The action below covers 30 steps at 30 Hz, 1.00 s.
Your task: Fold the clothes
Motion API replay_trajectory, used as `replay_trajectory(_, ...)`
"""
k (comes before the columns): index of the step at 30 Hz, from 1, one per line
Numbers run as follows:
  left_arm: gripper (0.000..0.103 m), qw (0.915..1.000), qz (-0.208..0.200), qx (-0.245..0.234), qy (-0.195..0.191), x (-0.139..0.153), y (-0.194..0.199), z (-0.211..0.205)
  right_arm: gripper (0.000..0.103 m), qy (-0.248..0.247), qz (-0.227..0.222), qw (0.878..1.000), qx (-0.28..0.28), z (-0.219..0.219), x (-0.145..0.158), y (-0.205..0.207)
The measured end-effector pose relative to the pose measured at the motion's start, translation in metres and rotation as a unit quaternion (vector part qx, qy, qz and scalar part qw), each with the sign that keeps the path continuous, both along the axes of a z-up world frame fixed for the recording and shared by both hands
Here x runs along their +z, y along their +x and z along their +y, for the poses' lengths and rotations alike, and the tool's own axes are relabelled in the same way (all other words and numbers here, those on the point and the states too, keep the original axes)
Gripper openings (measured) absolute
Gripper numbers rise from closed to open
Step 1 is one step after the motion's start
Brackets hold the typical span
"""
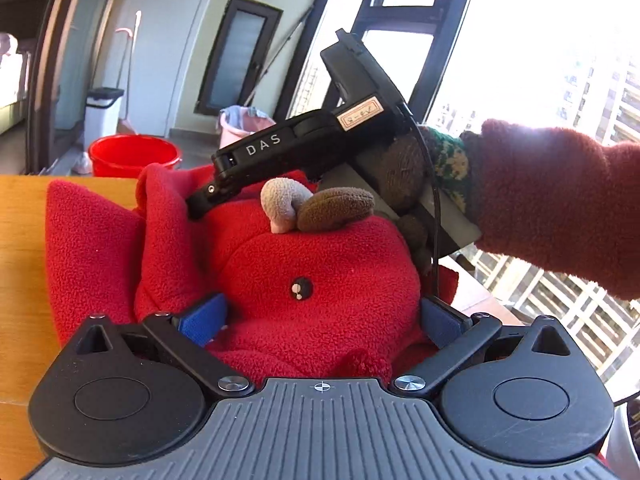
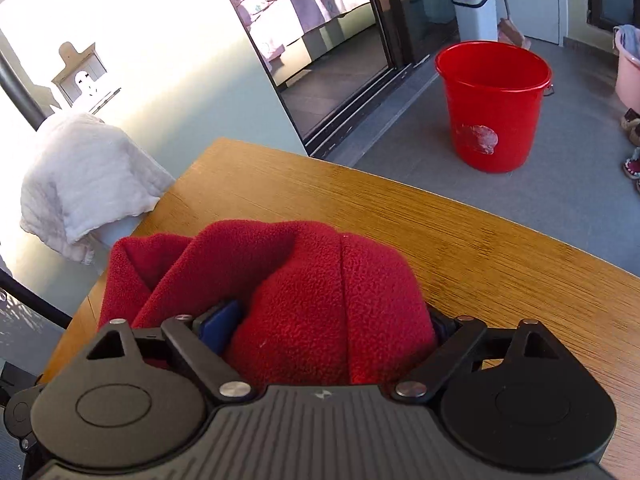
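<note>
A red fleece garment (image 1: 280,264) with a black button eye (image 1: 301,289) and grey and brown plush ears (image 1: 316,206) lies bunched on the wooden table (image 1: 20,240). My left gripper (image 1: 320,320) has its blue pads (image 1: 202,318) on either side of a thick wad of the fleece, shut on it. My right gripper (image 1: 208,204) reaches in from the right, held by a gloved hand, its tip in the fleece. In the right wrist view, my right gripper (image 2: 332,320) is shut on a bulging fold of the red fleece (image 2: 320,280) over the table (image 2: 460,240).
A red bucket (image 2: 492,108) stands on the grey floor beyond the table. A pink basin (image 1: 240,122) and a white bin (image 1: 102,112) stand farther back. A white towel (image 2: 88,176) hangs to the left of the table. Windows lie to the right.
</note>
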<state>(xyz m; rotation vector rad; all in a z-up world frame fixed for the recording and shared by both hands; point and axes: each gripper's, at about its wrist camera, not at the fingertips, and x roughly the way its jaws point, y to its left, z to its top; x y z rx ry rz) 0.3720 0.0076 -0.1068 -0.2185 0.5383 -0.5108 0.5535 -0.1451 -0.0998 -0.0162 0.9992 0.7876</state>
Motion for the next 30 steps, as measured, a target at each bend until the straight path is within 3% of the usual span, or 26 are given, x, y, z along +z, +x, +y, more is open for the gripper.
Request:
replay_trajectory(4, 0.103, 0.9998, 0.002, -0.003, -0.018, 0.0, 0.001, 0.006, 0.047, 0.019, -0.041, 0.999, -0.01, -0.012, 0.023, -0.029)
replay_trajectory(5, 0.103, 0.9998, 0.001, -0.006, -0.019, 0.0, 0.0, 0.007, 0.043, 0.03, -0.061, 0.998, -0.008, -0.017, 0.036, -0.038)
replay_trajectory(8, 0.103, 0.9997, -0.01, -0.015, -0.017, 0.002, -0.005, 0.006, 0.041, 0.076, -0.103, 0.992, 0.008, -0.035, 0.076, -0.077)
replay_trajectory(11, 0.103, 0.9981, -0.033, -0.032, 0.042, 0.006, -0.014, -0.01, 0.04, 0.074, -0.148, 0.986, 0.025, -0.044, 0.101, -0.129)
replay_trajectory(15, 0.103, 0.9857, -0.053, -0.069, 0.145, 0.014, -0.038, -0.03, 0.04, 0.058, -0.208, 0.976, 0.012, -0.053, 0.103, -0.19)
replay_trajectory(18, 0.103, 0.9824, -0.026, -0.101, 0.155, 0.02, -0.066, -0.016, 0.04, 0.074, -0.214, 0.974, 0.0, -0.062, 0.095, -0.228)
replay_trajectory(21, 0.103, 0.9877, -0.002, -0.116, 0.105, 0.034, -0.095, 0.022, 0.04, 0.071, -0.217, 0.974, -0.004, -0.065, 0.078, -0.262)
replay_trajectory(24, 0.103, 0.9954, -0.01, -0.095, 0.011, 0.06, -0.121, 0.073, 0.04, 0.066, -0.217, 0.974, -0.009, -0.066, 0.061, -0.294)
replay_trajectory(27, 0.103, 0.9948, -0.047, -0.019, -0.088, 0.093, -0.127, 0.115, 0.04, 0.051, -0.245, 0.968, -0.005, -0.062, 0.053, -0.324)
replay_trajectory(30, 0.103, 0.9874, -0.063, 0.058, -0.133, 0.112, -0.106, 0.125, 0.04, 0.037, -0.263, 0.964, -0.011, -0.057, 0.048, -0.342)
